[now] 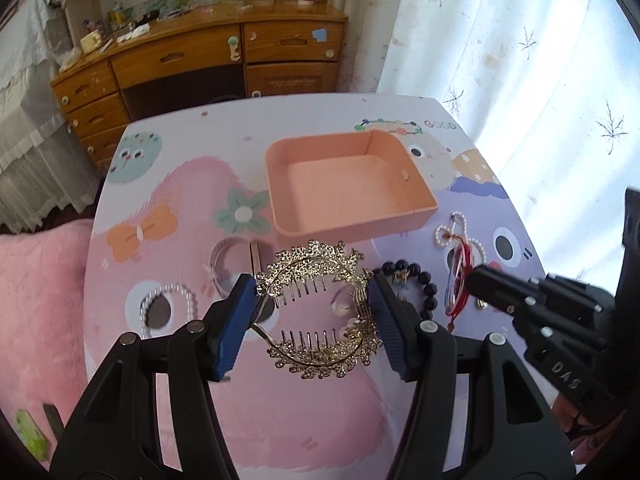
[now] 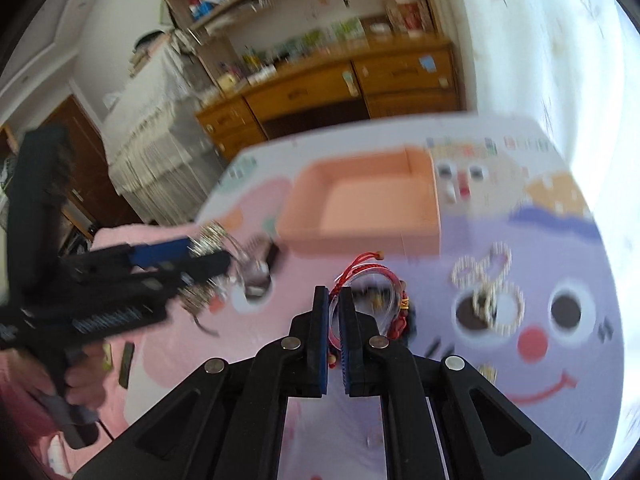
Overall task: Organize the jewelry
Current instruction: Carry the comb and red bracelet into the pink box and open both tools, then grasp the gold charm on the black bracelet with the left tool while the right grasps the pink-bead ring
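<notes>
My left gripper (image 1: pixel 312 304) is shut on a gold crown-shaped hair comb (image 1: pixel 320 308) and holds it above the table, in front of the empty pink tray (image 1: pixel 416 210). My right gripper (image 2: pixel 334 316) is shut on a red string bracelet (image 2: pixel 360 272) with a clear bangle, lifted near the tray (image 2: pixel 360 236). The right gripper also shows in the left wrist view (image 1: pixel 480 284), to the right of the comb. The left gripper shows in the right wrist view (image 2: pixel 200 256), to the left.
On the cartoon-print table (image 1: pixel 304 420) lie a dark bead bracelet (image 1: pixel 416 276), a pearl piece (image 1: pixel 460 232), a pearl bracelet (image 1: pixel 168 304) and a silver bangle (image 1: pixel 224 260). A wooden dresser (image 1: pixel 200 60) stands behind. A curtain (image 1: pixel 520 60) hangs at right.
</notes>
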Demonstrator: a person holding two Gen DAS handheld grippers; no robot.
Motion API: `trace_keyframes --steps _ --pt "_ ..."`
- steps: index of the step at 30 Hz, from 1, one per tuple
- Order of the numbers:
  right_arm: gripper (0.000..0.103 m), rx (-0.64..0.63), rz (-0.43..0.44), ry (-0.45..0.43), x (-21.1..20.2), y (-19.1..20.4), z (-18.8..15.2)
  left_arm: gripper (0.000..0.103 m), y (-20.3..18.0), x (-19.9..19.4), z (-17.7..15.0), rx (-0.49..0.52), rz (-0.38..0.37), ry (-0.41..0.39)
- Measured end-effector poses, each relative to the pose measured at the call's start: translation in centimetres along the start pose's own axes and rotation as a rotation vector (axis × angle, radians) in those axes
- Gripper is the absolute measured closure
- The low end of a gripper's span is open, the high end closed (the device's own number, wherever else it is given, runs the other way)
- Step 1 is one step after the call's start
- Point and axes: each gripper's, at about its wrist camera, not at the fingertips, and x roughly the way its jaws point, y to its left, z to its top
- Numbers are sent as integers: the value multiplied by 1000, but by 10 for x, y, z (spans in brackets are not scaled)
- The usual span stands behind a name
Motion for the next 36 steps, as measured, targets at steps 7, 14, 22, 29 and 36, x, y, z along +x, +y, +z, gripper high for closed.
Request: trace_keyframes --steps 7,14,22,29,36 --pt "98 -22 11 -128 -12 5 62 47 -5 9 48 -8 -42 -56" --pt "98 -60 -69 -170 9 -2 104 47 -10 34 90 11 -44 -105" --pt "49 -27 -113 -154 38 -37 111 39 -2 87 116 -92 -69 10" --pt "32 -56 -182 -91 35 -64 89 25 -4 88 108 -81 -53 -17" --pt "17 -139 -274 -44 17 -81 47 25 4 73 83 -179 -98 -26"
